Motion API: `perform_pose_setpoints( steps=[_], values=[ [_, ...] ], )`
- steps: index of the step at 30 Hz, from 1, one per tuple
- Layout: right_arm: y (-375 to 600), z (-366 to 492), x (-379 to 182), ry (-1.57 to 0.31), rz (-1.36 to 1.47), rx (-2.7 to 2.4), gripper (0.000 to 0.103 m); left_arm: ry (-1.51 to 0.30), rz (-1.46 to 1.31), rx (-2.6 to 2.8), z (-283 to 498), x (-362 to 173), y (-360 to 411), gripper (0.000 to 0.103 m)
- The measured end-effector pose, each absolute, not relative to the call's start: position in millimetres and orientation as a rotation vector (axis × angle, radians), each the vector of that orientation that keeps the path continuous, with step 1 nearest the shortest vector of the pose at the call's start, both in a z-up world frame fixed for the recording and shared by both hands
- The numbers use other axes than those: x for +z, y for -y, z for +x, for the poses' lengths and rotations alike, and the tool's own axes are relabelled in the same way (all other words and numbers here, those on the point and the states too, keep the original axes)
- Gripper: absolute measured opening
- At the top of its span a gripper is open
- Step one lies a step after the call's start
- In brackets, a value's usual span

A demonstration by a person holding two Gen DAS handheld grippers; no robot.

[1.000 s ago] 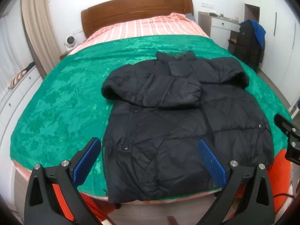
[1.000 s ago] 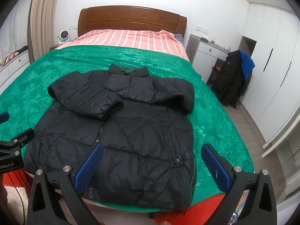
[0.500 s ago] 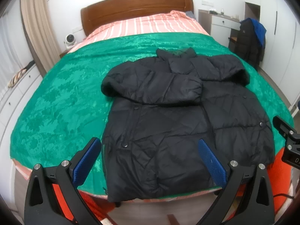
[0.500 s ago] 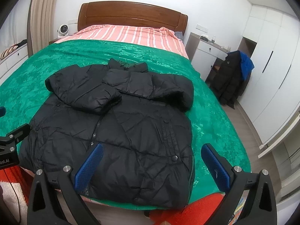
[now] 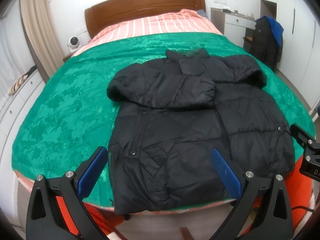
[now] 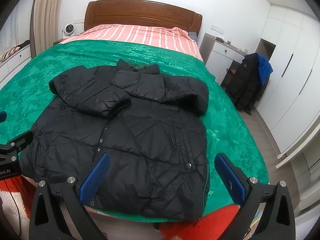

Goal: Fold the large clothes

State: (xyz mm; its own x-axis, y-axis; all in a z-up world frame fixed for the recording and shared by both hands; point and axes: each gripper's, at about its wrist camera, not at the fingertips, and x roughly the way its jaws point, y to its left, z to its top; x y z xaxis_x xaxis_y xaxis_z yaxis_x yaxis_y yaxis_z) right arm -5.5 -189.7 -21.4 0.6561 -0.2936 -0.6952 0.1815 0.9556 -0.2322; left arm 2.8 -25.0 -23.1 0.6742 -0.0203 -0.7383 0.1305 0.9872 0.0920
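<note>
A black jacket (image 5: 192, 132) lies flat on the green blanket (image 5: 66, 108) at the foot of the bed, both sleeves folded across its chest, hem at the blanket's near edge. The left gripper (image 5: 160, 172) and right gripper (image 6: 166, 174) hang above the hem, jaws spread wide, holding nothing, clear of the fabric.

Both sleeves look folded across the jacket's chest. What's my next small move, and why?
Probably lower both grippers to the hem. The jacket lies flat on the green blanket with sleeves already crossed over its chest, and the hem hangs at the bed's near edge. The left gripper and right gripper are open, hold nothing and sit above that hem, well placed to pinch it and fold upward.
</note>
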Motion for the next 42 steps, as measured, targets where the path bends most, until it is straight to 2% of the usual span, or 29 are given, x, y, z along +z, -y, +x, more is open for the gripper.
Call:
perform_pose_setpoints(
  steps=[11,18,24,28,30,31,33,36,42],
  values=[
    [192.9,-4.9,-26.0,-0.799,-0.103,-0.233,0.103,-0.830,0.180,-0.213,15.5,-25.1,34.4,0.103],
    [216.6,-14.9,-29.4,-0.788,-0.038,-0.259,0.103,-0.869,0.270,-0.447,79.5,-22.6,70.5,0.103],
    [230.2,-25.8,-37.0,-0.797,-0.008,-0.270,0.103,-0.927,0.406,-0.471,156.6,-74.2,134.5,0.103],
    [238.1,-35.2,-41.9,-0.805,0.001,-0.282,0.103,-1.051,0.394,-0.429,195.4,-126.5,148.7,0.100],
    [242.3,-40.0,-44.9,-0.808,0.003,-0.290,0.103,-1.059,0.381,-0.395,198.8,-136.6,144.7,0.074],
    [245.0,-41.5,-46.8,-0.811,0.005,-0.295,0.103,-1.052,0.378,-0.394,197.0,-136.9,141.8,0.072],
    [249.6,-42.8,-53.0,-0.826,0.020,-0.300,0.103,-1.024,0.379,-0.378,190.2,-130.1,137.0,0.033],
    [251.1,-39.0,-60.5,-0.852,0.047,-0.287,0.103,-0.982,0.363,-0.354,178.5,-108.6,122.5,0.027],
    [228.7,-38.5,-55.2,-0.821,0.009,-0.222,0.103,-0.869,0.210,-0.263,167.2,-40.6,50.4,0.025]
  ],
)
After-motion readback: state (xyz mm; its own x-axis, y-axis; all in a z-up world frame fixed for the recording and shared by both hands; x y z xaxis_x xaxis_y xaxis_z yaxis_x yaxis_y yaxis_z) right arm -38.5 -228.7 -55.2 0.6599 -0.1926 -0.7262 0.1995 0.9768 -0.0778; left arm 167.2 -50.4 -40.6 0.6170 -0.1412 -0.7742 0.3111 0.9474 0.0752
